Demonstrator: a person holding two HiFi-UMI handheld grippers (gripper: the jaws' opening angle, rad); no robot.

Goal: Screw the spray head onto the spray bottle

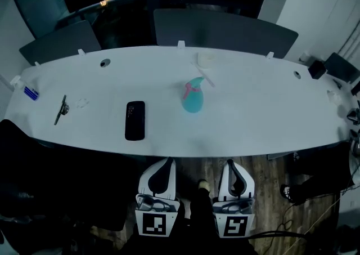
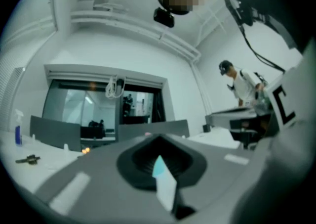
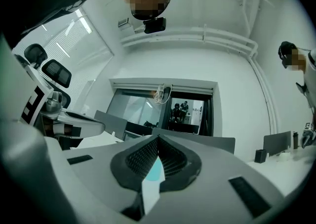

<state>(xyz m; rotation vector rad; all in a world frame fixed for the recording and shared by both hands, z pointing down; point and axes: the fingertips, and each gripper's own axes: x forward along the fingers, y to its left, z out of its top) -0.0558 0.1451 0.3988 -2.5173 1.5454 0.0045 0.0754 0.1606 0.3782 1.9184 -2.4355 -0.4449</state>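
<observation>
A teal spray bottle [image 1: 193, 100] stands near the middle of the long white table [image 1: 253, 119], with a spray head [image 1: 191, 85] showing a pink part on top of it. Both grippers are drawn back off the table's near edge, over the wooden floor, well apart from the bottle. My left gripper [image 1: 167, 161] is shut with nothing in it, and so is my right gripper [image 1: 230, 164]. In the left gripper view the jaws [image 2: 159, 139] meet along a line; in the right gripper view the jaws [image 3: 158, 139] do the same. A teal sliver shows through each seam.
A black flat device [image 1: 135, 120] lies left of the bottle, a small metal tool [image 1: 61, 109] and a blue-labelled item [image 1: 31, 93] further left. A white stick [image 1: 203, 75] lies behind the bottle. Grey chairs [image 1: 225, 30] line the far side. A person [image 2: 242, 85] stands at another table.
</observation>
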